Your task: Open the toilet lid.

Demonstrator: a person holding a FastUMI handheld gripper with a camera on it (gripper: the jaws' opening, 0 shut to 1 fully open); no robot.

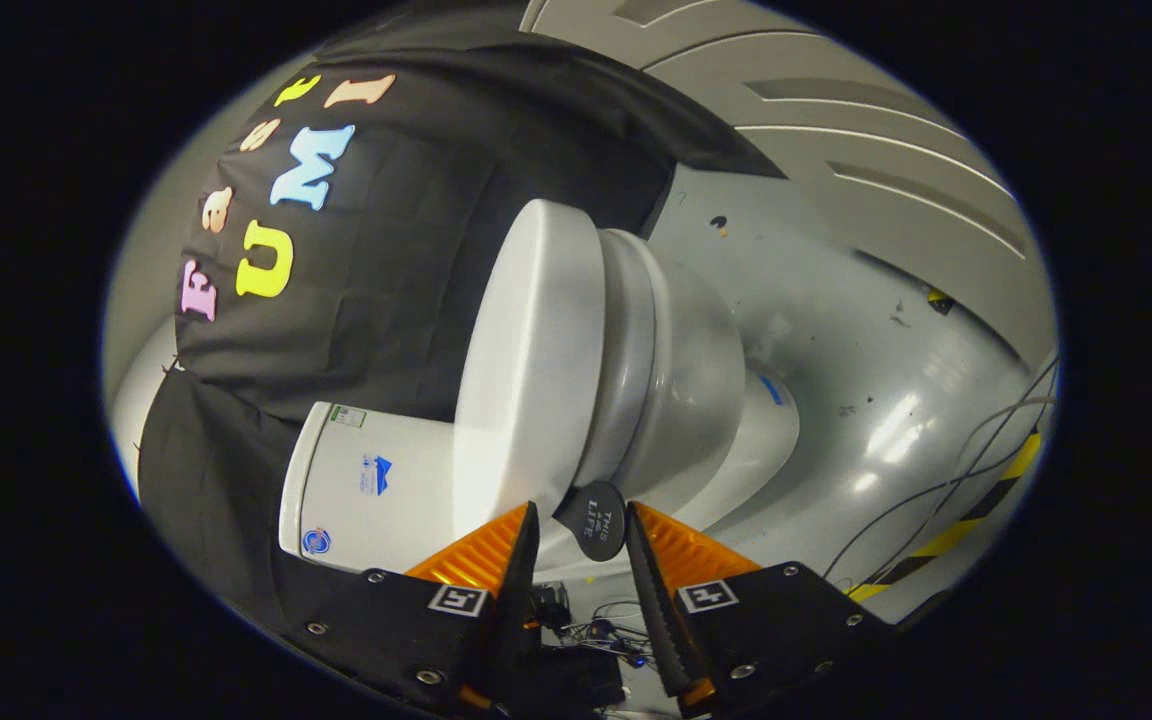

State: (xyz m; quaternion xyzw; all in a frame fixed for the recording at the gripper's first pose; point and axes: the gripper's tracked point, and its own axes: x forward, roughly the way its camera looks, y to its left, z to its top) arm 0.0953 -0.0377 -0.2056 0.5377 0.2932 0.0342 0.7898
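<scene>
A: Floor?
B: Grey floor point(836, 330), glossy, cables point(946, 490) and striped tape point(956, 530) nr toilet point(676, 370).
A: Fingers?
B: Gripper point(581, 530) narrowly apart, dark tab point(593, 520) of lid point(526, 370) between tips; contact unclear. Tank point(366, 490) against cloth wall point(406, 250).

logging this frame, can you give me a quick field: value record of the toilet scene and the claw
toilet lid: closed on the bowl
tab: small dark disc at the lid's front edge
claw: open, fingers either side of the tab, not pressing it
bowl: white, beyond the fingers
tank: white, against the black cloth wall
floor: grey, cables and striped tape past the toilet
task state: lid not yet lifted
</scene>
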